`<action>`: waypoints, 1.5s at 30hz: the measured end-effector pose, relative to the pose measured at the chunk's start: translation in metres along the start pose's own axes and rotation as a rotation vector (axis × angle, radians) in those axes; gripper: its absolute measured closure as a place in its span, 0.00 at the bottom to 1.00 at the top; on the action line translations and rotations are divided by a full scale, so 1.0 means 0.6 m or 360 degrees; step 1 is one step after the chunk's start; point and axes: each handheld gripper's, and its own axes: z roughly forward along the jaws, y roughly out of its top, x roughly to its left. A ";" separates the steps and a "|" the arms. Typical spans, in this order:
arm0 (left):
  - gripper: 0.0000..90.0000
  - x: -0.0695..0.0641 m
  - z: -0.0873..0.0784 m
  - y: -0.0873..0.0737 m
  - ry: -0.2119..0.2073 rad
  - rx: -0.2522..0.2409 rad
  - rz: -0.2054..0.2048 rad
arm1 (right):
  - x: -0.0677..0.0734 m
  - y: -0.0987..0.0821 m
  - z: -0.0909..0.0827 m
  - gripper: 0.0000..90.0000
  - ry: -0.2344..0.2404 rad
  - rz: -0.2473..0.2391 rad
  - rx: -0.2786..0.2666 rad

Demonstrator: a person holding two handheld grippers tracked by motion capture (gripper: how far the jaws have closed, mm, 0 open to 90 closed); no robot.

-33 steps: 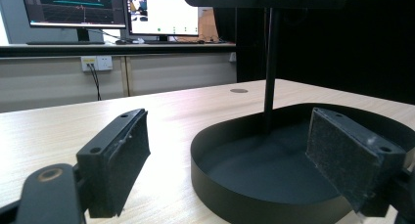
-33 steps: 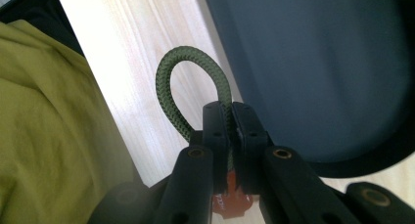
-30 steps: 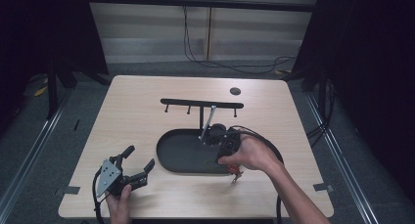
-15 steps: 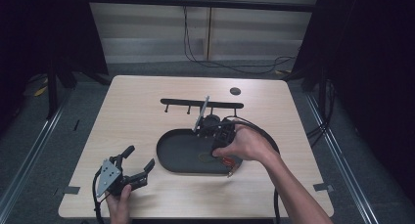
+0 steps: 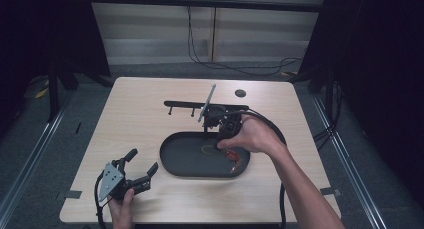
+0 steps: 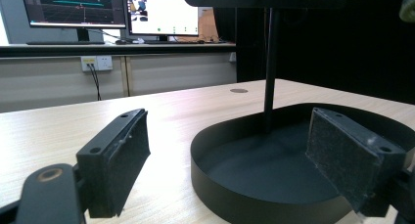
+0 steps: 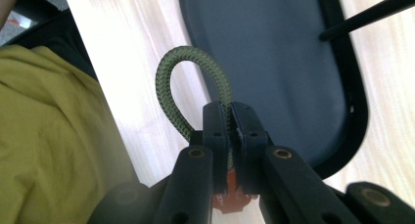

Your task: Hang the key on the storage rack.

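Note:
My right gripper (image 7: 230,111) is shut on a green braided cord loop (image 7: 169,82), and an orange tag (image 7: 227,200) peeks out below its jaws. It hangs over the black oval tray (image 7: 274,62), with the hand (image 5: 250,136) holding it above the tray's far right part. The cord loop (image 5: 207,149) and the orange tag (image 5: 231,156) show over the tray (image 5: 182,159). A thin post (image 6: 269,62) rises from the tray to a black hook bar (image 5: 185,104). Near the table's front left, my left gripper (image 5: 142,160) stands open with nothing between its pads (image 6: 120,160), facing the tray (image 6: 244,185).
A small round black disc (image 5: 240,93) is set in the table's far right. The right gripper's cable (image 5: 272,126) arcs around the tray's right side. A yellow garment (image 7: 54,136) is at the table's near edge. Monitors (image 6: 73,9) stand beyond the far edge.
The right hand has carried its gripper and the cord away from the tray's front right rim, farther back toward the hook bar. The left gripper has stayed put.

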 end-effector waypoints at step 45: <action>0.17 -0.001 0.000 0.000 0.0010 -0.0002 -0.0005 | -0.089 0.039 -0.071 0.95 -0.0164 0.0169 -0.0076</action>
